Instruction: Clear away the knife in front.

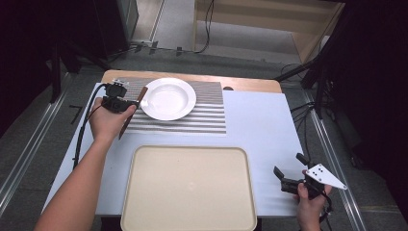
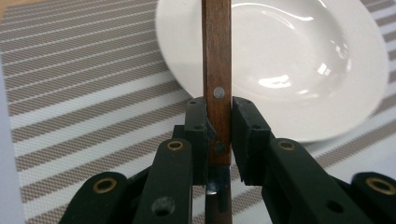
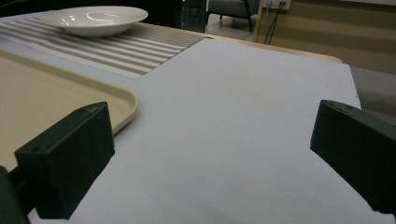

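My left gripper (image 1: 132,105) is shut on a wooden-handled knife (image 1: 140,94) at the left edge of a white deep plate (image 1: 168,98). In the left gripper view the jaws (image 2: 218,116) clamp the riveted brown handle (image 2: 216,56), which rises in front of the plate (image 2: 289,60). The knife slants from the plate's rim back toward the person's left hand. My right gripper (image 1: 288,164) rests at the table's front right, open with nothing between its jaws (image 3: 210,154).
A striped placemat (image 1: 202,115) lies under the plate at the back of the white table (image 1: 260,125). A large beige tray (image 1: 187,187) fills the front centre; its corner (image 3: 121,105) lies left of the right gripper. Cables trail off the left side.
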### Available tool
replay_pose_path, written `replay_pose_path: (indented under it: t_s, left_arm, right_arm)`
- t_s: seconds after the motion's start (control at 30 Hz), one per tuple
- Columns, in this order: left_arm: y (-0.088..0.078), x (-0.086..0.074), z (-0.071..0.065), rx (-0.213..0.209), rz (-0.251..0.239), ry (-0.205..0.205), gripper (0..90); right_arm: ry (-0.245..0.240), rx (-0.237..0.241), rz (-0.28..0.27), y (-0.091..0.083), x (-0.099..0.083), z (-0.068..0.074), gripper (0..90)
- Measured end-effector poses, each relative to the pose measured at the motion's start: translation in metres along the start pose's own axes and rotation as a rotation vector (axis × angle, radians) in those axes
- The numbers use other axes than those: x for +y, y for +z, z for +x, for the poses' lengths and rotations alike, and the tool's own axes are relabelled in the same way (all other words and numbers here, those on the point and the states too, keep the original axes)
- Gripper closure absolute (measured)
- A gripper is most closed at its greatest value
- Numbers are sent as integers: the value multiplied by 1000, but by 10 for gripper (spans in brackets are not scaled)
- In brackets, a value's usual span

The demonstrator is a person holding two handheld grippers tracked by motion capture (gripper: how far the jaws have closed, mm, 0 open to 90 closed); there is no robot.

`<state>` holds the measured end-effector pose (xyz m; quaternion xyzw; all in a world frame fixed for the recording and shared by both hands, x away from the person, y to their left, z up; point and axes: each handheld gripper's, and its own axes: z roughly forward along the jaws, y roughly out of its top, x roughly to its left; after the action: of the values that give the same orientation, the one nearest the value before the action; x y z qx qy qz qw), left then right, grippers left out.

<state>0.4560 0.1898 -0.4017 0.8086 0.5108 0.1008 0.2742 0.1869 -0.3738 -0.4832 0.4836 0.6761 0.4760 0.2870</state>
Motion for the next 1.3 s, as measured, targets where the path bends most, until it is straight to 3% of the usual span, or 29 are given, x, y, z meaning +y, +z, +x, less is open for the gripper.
replay_pose_path:
  t_s: [0.4,0.87,1.3]
  left_arm:
    - [-26,-15,-30,-56,-7,72,771]
    - [-46,-42,-60,-128,10,120,771]
    - [-55,-77,-86,-167,14,128,771]
  right_arm:
    - [-2,1,-3,0,0,0,0]
    - [-4,2,-5,0,0,0,0]
    - [-4,2,-3,0,0,1,0]
